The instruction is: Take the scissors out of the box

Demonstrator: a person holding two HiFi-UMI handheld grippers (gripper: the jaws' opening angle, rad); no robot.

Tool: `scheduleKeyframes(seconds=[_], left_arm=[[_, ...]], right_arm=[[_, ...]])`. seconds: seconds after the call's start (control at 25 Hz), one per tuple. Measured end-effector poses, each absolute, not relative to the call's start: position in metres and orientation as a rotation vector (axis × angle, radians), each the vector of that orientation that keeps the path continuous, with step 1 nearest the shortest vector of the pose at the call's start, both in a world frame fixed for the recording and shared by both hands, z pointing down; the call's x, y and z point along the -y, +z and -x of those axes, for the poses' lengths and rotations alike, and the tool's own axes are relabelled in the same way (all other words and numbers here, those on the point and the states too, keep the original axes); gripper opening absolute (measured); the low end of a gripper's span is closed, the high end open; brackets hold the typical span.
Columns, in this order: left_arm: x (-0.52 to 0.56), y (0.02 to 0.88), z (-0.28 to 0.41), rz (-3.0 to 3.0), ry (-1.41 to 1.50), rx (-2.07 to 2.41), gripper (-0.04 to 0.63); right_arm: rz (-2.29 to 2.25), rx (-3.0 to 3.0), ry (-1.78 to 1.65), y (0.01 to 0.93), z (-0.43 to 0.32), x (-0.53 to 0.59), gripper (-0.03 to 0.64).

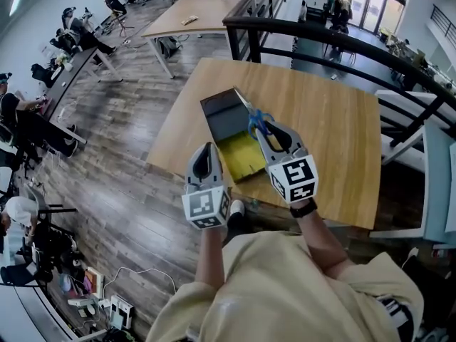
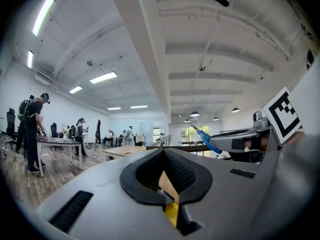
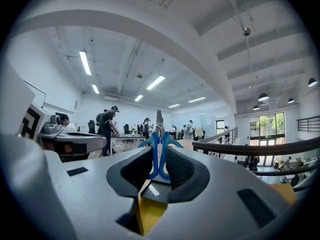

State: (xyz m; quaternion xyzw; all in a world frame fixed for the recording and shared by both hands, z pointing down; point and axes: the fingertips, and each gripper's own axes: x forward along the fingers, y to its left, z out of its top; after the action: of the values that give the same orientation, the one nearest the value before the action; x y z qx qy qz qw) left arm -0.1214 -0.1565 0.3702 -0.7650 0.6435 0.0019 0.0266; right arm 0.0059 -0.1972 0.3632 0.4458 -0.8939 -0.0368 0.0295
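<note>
Blue-handled scissors (image 1: 259, 122) hang above the box, clear of it, with my right gripper (image 1: 262, 130) shut on the handles. In the right gripper view the scissors (image 3: 160, 144) stand upright between the pads, blades pointing up. The box (image 1: 214, 109) lies open on the wooden table (image 1: 335, 134), with a grey lid part at the far end and a yellow inside (image 1: 244, 155) nearer me. My left gripper (image 1: 207, 148) hovers by the box's near left corner, jaws together and empty. The left gripper view shows the scissors (image 2: 207, 141) off to the right.
A black railing (image 1: 320, 34) runs behind the table and down its right side. Another wooden table (image 1: 199, 13) stands farther back. Several people sit at desks (image 1: 64, 77) along the left. The table's near edge lies just beyond my grippers.
</note>
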Motion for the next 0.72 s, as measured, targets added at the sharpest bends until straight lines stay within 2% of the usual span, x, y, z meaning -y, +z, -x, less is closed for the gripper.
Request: scheduleKeyframes(seconds=[0.72], left_arm=[[0.168,0.374,0.124,2.378,-0.023,-1.988,0.003]], right_arm=[[-1.419,2.731,-0.126,0.367,-0.008,0.205,0.08]])
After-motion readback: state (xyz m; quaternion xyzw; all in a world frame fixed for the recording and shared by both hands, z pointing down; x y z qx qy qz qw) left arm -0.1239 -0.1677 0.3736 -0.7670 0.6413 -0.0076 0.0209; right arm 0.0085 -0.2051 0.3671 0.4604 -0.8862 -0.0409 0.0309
